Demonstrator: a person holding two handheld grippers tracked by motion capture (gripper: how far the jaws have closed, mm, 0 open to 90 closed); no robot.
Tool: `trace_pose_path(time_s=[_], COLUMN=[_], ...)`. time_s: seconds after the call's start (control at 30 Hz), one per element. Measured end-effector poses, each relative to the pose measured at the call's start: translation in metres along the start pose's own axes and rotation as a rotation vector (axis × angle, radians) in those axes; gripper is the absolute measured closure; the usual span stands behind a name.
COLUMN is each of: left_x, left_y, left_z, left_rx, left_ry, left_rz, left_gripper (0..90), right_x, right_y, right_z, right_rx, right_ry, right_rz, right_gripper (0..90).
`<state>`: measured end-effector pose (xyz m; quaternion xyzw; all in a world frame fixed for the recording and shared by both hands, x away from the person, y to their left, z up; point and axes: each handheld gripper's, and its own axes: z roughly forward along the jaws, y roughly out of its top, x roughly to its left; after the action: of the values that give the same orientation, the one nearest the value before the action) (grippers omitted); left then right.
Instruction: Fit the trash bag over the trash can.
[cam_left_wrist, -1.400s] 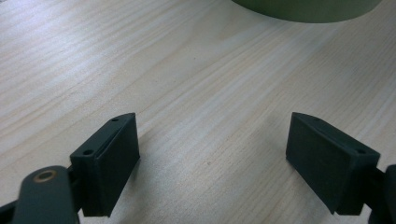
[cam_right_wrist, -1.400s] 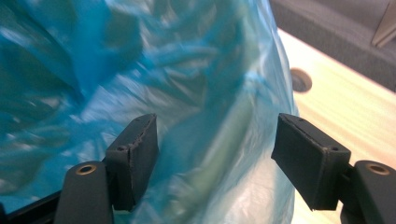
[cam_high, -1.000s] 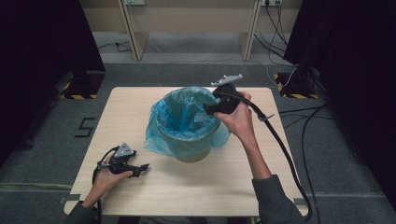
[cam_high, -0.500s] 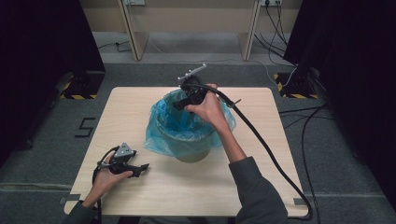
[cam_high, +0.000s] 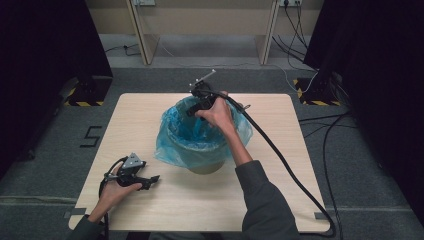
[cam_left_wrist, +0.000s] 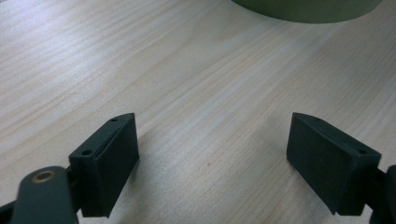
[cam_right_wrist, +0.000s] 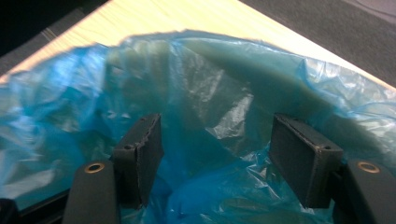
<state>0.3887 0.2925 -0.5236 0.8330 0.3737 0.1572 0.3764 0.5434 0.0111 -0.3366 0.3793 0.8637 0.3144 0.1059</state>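
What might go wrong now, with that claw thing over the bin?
The right gripper hangs open over the blue bag at the bin's far rim; its jaws may pinch thin plastic and tear it. Tugging the bag might tip the bin, since the left gripper rests on the table, apart from it.

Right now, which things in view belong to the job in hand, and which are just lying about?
In the job:
- blue bin bag, lining the bin
- green bin
- right gripper, jaws open over the bag's far rim

Lying about:
- left gripper, open, resting on the table
- cables on the floor
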Motion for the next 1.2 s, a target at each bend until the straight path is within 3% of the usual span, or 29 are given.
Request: trace_pose_path(time_s=[0.13, 0.27, 0.4, 0.53, 0.67, 0.83, 1.03, 1.2], left_x=[0.000, 0.000, 0.000, 0.000, 0.000, 0.000, 0.000, 0.000], left_y=[0.000, 0.000, 0.000, 0.000, 0.000, 0.000, 0.000, 0.000], left_z=[0.000, 0.000, 0.000, 0.000, 0.000, 0.000, 0.000, 0.000], left_rx=[0.000, 0.000, 0.001, 0.000, 0.000, 0.000, 0.000, 0.000], left_ry=[0.000, 0.000, 0.001, 0.000, 0.000, 0.000, 0.000, 0.000], left_rz=[0.000, 0.000, 0.001, 0.000, 0.000, 0.000, 0.000, 0.000], left_gripper=[15.9, 15.9, 15.9, 15.9, 15.9, 15.9, 15.9, 15.8], right_x=[0.003, 0.015, 0.026, 0.030, 0.027, 0.027, 0.022, 0.011], right_y=[-0.001, 0.000, -0.002, -0.004, -0.005, -0.004, -0.001, 0.000], right_z=[0.000, -0.017, -0.020, -0.013, 0.000, 0.002, -0.022, -0.049], right_rx=[0.003, -0.079, -0.106, -0.088, -0.054, -0.055, -0.123, -0.151], right_ry=[0.006, 0.039, 0.082, 0.103, 0.083, 0.084, 0.081, 0.025], right_rz=[-0.009, -0.025, -0.056, -0.065, -0.052, -0.048, -0.044, -0.043], right_gripper=[33.8, 34.2, 34.2, 34.2, 33.2, 33.0, 32.9, 31.2])
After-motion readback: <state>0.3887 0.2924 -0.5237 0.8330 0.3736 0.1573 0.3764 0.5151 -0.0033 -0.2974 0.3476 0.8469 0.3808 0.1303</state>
